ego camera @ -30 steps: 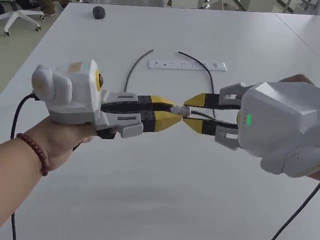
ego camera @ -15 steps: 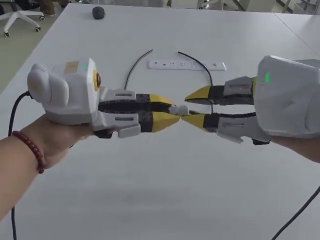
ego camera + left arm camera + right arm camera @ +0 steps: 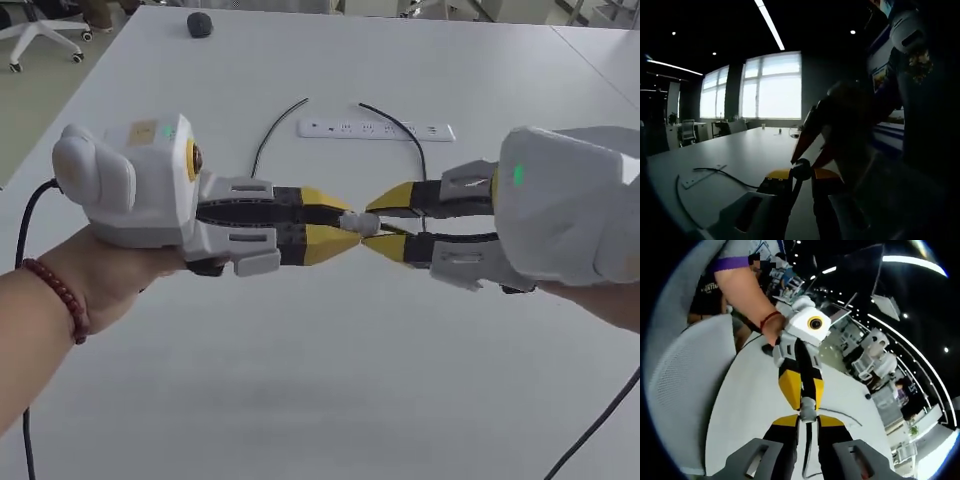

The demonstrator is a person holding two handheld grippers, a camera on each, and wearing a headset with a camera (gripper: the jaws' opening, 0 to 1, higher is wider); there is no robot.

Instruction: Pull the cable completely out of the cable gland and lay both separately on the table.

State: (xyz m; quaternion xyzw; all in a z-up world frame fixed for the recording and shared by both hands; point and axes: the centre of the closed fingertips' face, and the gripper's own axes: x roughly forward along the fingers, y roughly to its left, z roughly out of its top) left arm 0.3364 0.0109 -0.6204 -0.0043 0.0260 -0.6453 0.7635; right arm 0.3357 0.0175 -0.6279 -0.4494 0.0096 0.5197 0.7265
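Two grippers: the left gripper (image 3: pixel 345 222) and the right gripper (image 3: pixel 371 224) meet tip to tip in the air above the white surface (image 3: pixel 320 390), in one nearly level line across the head view.
Left fingers: the yellow-tipped left fingers (image 3: pixel 322 240) are clamped on a small light-grey cable gland (image 3: pixel 357 222), which sticks out past their tips.
Right fingers: the yellow-tipped right fingers (image 3: pixel 402 197) stand a little apart, one tip on each side of the gland's outer end. Whether they press on it or on the cable cannot be told.
Gland place: held clear of the surface, between the two sets of tips.
Gland axis: its long axis is roughly level and in line with both grippers. One end sits in the left fingers, the other points at the right gripper.
Cable: a thin black cable (image 3: pixel 807 442) leaves the gland's end that faces the right gripper. In the right gripper view it runs back along the gap between the right fingers. It is still in the gland.
Hand: a person's hand (image 3: pixel 110 285) with a red bead bracelet (image 3: pixel 62 300) holds the left gripper's white body.
Behind: a white power strip (image 3: pixel 375 130) lies flat well beyond the grippers. A loose black wire (image 3: pixel 270 135) curves just left of it. A second black wire (image 3: pixel 400 130) curves over its right part toward the right fingers.
Far edge: a dark rounded object (image 3: pixel 199 24).
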